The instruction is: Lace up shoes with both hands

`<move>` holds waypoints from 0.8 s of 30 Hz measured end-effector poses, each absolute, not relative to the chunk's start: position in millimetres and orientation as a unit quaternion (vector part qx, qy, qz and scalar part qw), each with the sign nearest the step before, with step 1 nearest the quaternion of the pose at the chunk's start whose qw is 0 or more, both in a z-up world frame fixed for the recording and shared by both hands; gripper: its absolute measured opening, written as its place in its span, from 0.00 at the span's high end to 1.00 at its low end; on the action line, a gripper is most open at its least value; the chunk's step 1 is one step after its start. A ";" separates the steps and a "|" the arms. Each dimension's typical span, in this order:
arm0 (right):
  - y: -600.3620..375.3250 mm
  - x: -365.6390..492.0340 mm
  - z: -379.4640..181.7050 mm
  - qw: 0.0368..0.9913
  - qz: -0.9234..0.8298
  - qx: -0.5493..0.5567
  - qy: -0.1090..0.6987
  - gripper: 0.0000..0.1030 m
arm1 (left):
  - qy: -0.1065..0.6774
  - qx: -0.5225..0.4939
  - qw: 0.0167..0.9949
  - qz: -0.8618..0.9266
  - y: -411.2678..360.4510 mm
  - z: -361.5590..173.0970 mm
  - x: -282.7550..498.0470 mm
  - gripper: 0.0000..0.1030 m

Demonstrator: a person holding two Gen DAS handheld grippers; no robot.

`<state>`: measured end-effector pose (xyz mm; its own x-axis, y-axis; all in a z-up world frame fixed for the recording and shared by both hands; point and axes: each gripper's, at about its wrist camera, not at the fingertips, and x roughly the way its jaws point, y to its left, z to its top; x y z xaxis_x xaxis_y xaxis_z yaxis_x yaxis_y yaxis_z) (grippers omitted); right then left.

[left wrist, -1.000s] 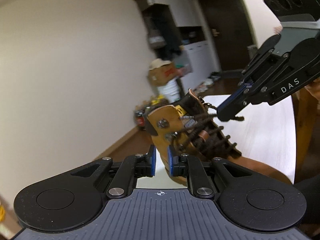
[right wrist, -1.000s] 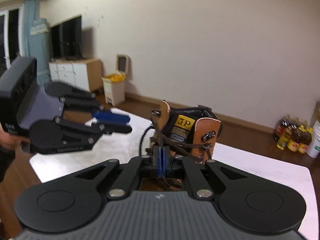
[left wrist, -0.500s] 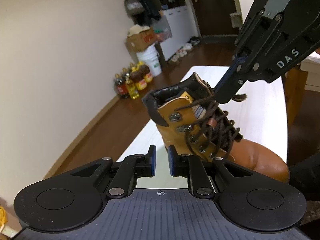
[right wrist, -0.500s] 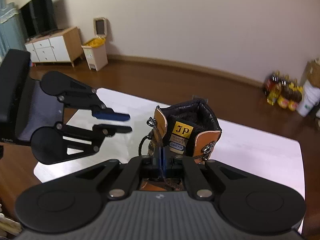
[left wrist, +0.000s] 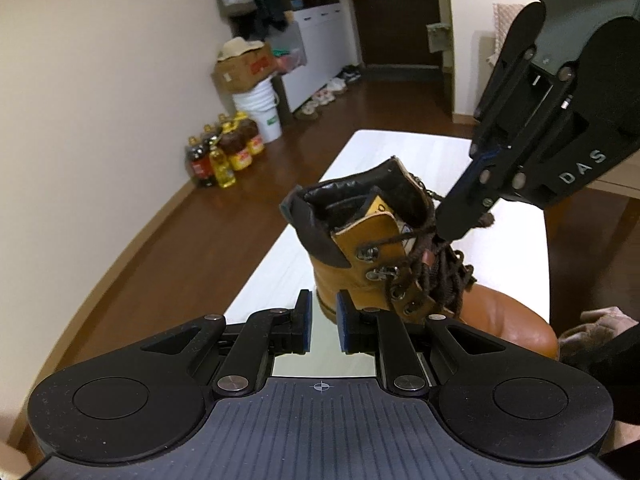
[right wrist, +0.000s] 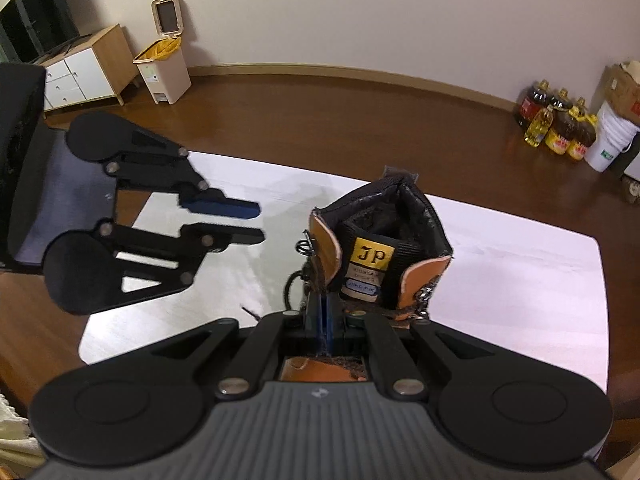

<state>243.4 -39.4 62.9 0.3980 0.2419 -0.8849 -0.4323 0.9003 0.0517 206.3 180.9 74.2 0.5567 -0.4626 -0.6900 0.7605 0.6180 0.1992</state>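
Two grippers are seen over one tan boot (left wrist: 360, 256) that stands on a white table (left wrist: 404, 148), at centre frame in both views. In the left wrist view the left gripper (left wrist: 323, 322) sits at lower centre, its blue-padded jaws spread with a gap, nothing pinched between them, the boot's heel side seen just beyond the tips. The right gripper (left wrist: 460, 224) comes in from the upper right of that frame, jaws pressed together on the dark brown lace (left wrist: 416, 256), which is drawn from the upper eyelets up to its tip; a frayed lace end pokes out beside the tip. In the right wrist view the right gripper (right wrist: 325, 322) is at lower centre, blue pads closed tight with the lace pinched at the boot's left collar edge. The left gripper (right wrist: 256, 222) is seen at mid left of that frame, fingers parted, apart from the boot. A yellow tongue label (right wrist: 374, 256) faces the camera. Oil bottles (right wrist: 556, 128) and a white bucket (right wrist: 610, 140) stand at the upper right, a bin (right wrist: 164, 60) at the upper left. A dark sleeve (left wrist: 608, 356) shows at the lower right of the left wrist view.
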 end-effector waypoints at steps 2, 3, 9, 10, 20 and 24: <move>-41.8 243.1 65.1 0.829 0.199 -0.089 0.516 0.98 | 0.304 0.251 0.843 -0.366 180.5 75.2 207.7 0.85; -43.4 242.3 66.3 0.827 0.196 -0.084 0.520 0.98 | 0.305 0.254 0.841 -0.368 179.5 74.6 208.7 0.85; -47.4 241.8 67.1 0.823 0.189 -0.073 0.531 0.98 | 0.310 0.258 0.833 -0.379 174.9 73.8 212.2 0.85; -47.5 242.4 67.8 0.824 0.188 -0.069 0.530 0.98 | 0.311 0.259 0.832 -0.380 175.0 74.0 212.6 0.85; -34.6 256.7 60.7 0.827 0.195 -0.042 0.525 0.98 | 0.313 0.266 0.822 -0.394 183.0 71.4 219.1 0.85; -32.1 256.5 58.4 0.821 0.195 -0.041 0.535 0.98 | 0.311 0.270 0.821 -0.395 184.1 69.9 223.3 0.85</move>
<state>256.5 -32.1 58.4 0.3520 0.2756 -0.8945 -0.3634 0.9209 0.1407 223.3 184.1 69.9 0.4957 -0.4803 -0.7236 0.8162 0.5423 0.1992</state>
